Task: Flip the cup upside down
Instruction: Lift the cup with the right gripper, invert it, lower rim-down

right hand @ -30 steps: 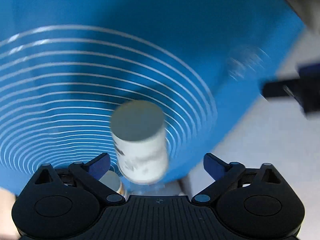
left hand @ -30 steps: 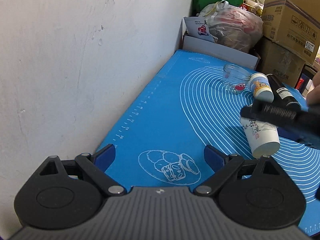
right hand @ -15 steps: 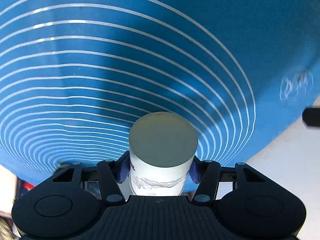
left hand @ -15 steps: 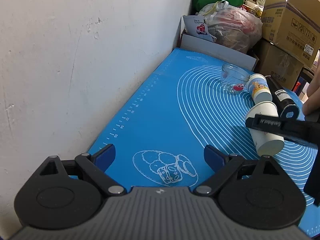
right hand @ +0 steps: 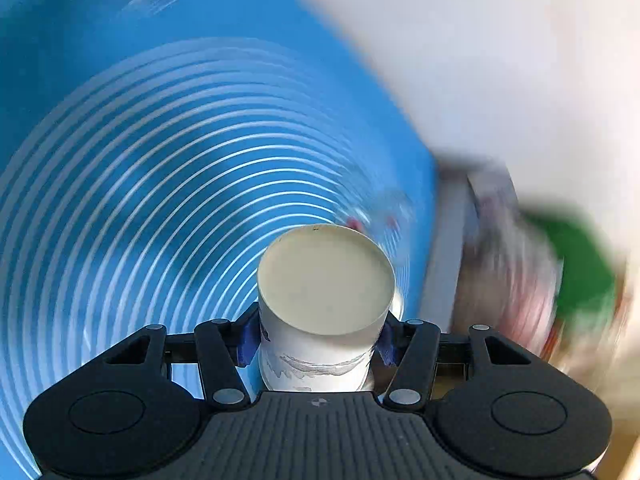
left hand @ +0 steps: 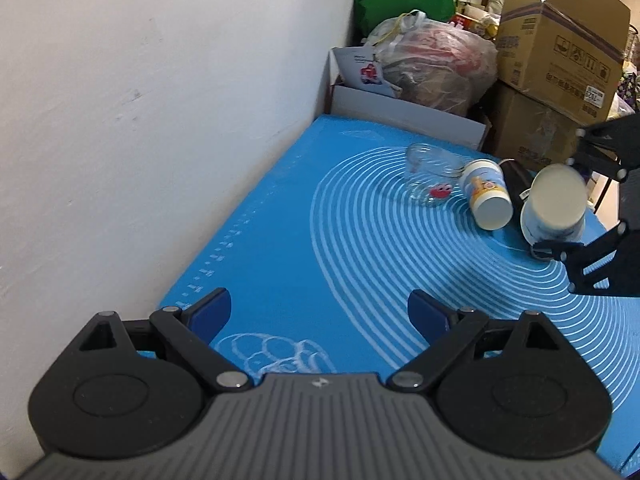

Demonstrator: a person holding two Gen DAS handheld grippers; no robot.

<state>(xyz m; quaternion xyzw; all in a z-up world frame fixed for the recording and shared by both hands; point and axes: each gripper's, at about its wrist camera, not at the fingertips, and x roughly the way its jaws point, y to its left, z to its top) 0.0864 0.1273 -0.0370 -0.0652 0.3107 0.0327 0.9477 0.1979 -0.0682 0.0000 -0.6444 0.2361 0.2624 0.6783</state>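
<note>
A white paper cup (right hand: 324, 304) with a grey ink print is gripped by my right gripper (right hand: 316, 340), blue pads pressed on both its sides, its flat base facing the camera. In the left wrist view the same cup (left hand: 554, 208) hangs above the blue mat (left hand: 320, 240) at the far right, base toward me, held by the black right gripper (left hand: 560, 208). My left gripper (left hand: 320, 312) is open and empty, low over the mat's near left part.
A glass jar (left hand: 432, 180) with a red sticker, a lying white cup (left hand: 486, 194) and a dark bottle (left hand: 516, 176) sit at the mat's far side. A white wall (left hand: 140, 120) runs along the left. Cardboard boxes (left hand: 560, 48) and bags (left hand: 436, 64) stand behind.
My right gripper closed on the cup, lifted it off the mat and is turning it; the right view is motion-blurred. My left gripper has shifted only slightly.
</note>
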